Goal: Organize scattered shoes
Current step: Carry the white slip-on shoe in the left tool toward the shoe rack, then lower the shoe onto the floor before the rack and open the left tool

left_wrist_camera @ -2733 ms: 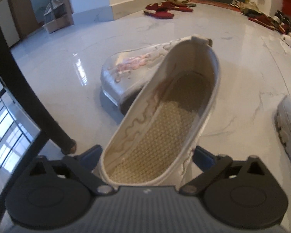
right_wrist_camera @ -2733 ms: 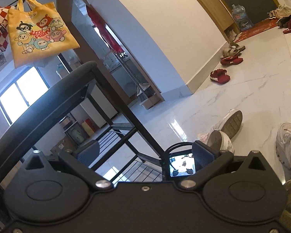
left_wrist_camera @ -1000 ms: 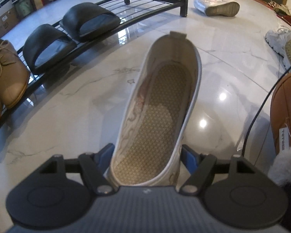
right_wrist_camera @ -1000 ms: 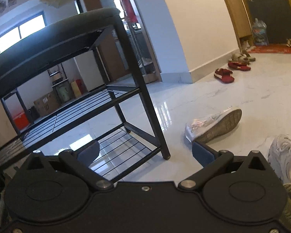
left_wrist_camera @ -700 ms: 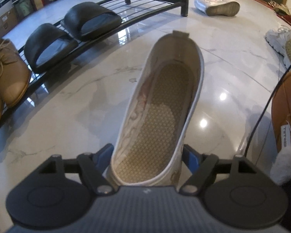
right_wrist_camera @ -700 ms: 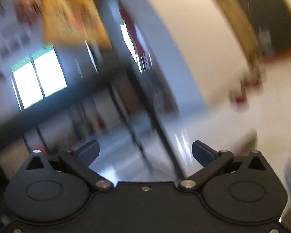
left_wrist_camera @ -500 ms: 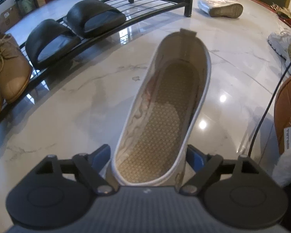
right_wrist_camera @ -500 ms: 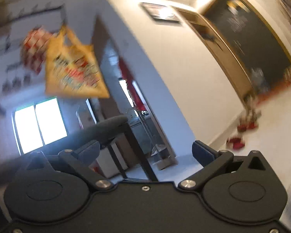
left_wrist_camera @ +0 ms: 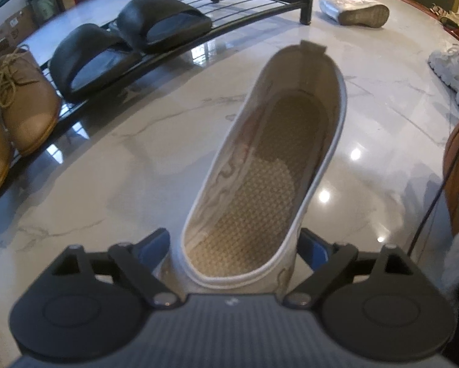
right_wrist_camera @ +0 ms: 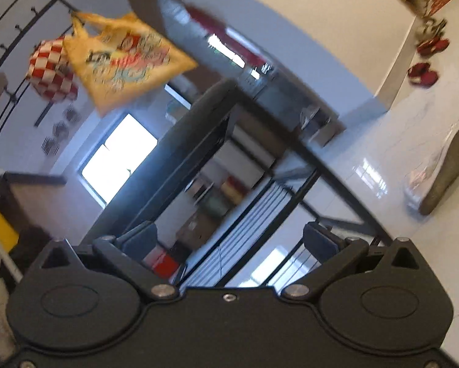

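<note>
The white slip-on shoe (left_wrist_camera: 269, 165) is seen sole-down on the marble floor (left_wrist_camera: 107, 184), heel end between the left gripper (left_wrist_camera: 235, 245), heel tab out toward 12 o'clock. The jaws are being opened, and a sliver of gap can be made out on each side, so nothing is really gripped anymore. Black slides (left_wrist_camera: 131, 40) and tan lace-ups (left_wrist_camera: 21, 98) are lined up on the black shoe rack (left_wrist_camera: 254, 3) at about 10 o'clock. Its matching shoe (left_wrist_camera: 352, 12) is left lying on its side at 1 o'clock. The right gripper (right_wrist_camera: 229, 242) is held wide and empty, tilted, with a yellow tote bag (right_wrist_camera: 125, 58) caught at 11 o'clock.
</note>
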### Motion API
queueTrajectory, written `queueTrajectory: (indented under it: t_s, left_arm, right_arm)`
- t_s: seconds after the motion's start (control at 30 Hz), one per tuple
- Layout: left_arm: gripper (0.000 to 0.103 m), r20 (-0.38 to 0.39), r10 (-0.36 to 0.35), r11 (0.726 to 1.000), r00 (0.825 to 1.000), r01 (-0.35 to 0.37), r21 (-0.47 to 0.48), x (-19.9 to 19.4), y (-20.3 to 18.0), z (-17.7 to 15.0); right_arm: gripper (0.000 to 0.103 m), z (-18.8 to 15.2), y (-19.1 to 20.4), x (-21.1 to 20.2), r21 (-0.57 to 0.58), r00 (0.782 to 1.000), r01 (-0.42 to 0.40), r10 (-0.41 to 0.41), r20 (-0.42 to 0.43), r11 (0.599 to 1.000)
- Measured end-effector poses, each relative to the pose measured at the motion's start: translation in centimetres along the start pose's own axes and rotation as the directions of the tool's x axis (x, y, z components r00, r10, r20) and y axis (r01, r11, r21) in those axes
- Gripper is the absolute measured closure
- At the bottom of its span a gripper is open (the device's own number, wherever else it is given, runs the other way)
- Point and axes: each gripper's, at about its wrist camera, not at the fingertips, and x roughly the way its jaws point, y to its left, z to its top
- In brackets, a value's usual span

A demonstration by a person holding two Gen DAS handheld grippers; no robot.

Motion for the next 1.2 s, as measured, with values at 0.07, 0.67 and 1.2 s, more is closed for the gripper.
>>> queueTrajectory:
  t_s: [0.07,0.67,1.2]
  left_arm:
    - [0.007,-0.021,0.021,1.0,1.0,-0.021,-0.007,0.2,0.0,-0.1]
    - [0.001,0.009,0.177,0.984,0.984,-0.177,0.024,-8.5,-3.1,4.2]
    - [0.001,-0.065,0.363,0.812,0.93,-0.35,-0.466,-14.8,-0.3,0.6]
  right_arm:
    - [0.0,-0.1,0.1,0.5,0.001,0.999,0.008,-0.007,-0.04,1.0]
    - [0.0,-6.9,-1.9,6.5,0.128,0.819,-0.049,0.114,-0.563,0.99]
    - [0.0,-10.8,-4.3,6.5,-0.164,0.717,0.209,-0.265,-0.645,0.964]
